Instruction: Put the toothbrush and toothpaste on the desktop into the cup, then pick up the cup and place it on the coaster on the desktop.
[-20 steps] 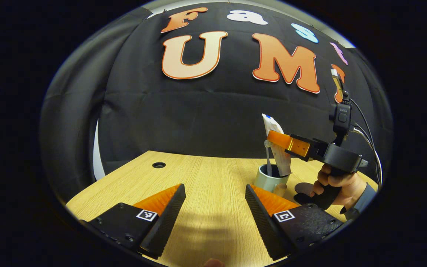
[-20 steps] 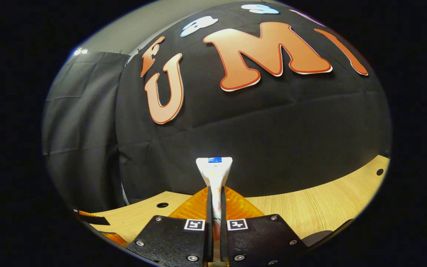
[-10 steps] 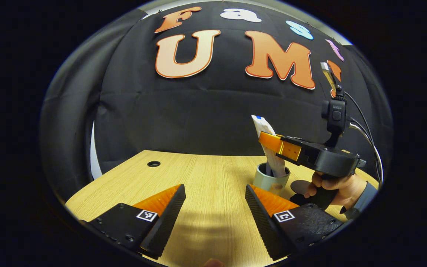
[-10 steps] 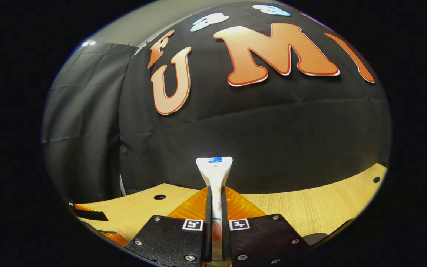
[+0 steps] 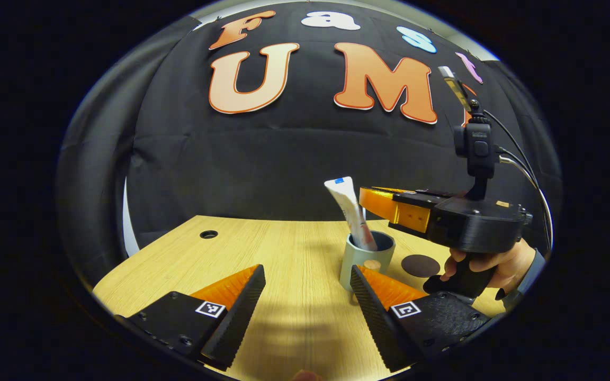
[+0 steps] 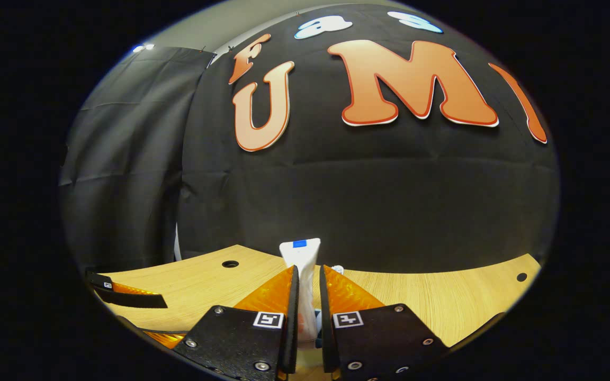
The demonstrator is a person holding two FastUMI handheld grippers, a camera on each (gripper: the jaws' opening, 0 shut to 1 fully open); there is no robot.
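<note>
Toothpaste tube (image 5: 351, 211) just released into the cup (image 5: 364, 260).
Right gripper (image 6: 305, 296) jaws now slightly parted, clear of tube; left gripper (image 5: 307, 296) jaws spread beside cup; coaster (image 5: 420, 265) next.

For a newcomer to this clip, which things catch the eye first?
The white toothpaste tube leaning out of the grey-green cup on the pale wooden desktop. Just right of it hangs the right gripper, slightly opened, with the dark round coaster beneath.
</note>
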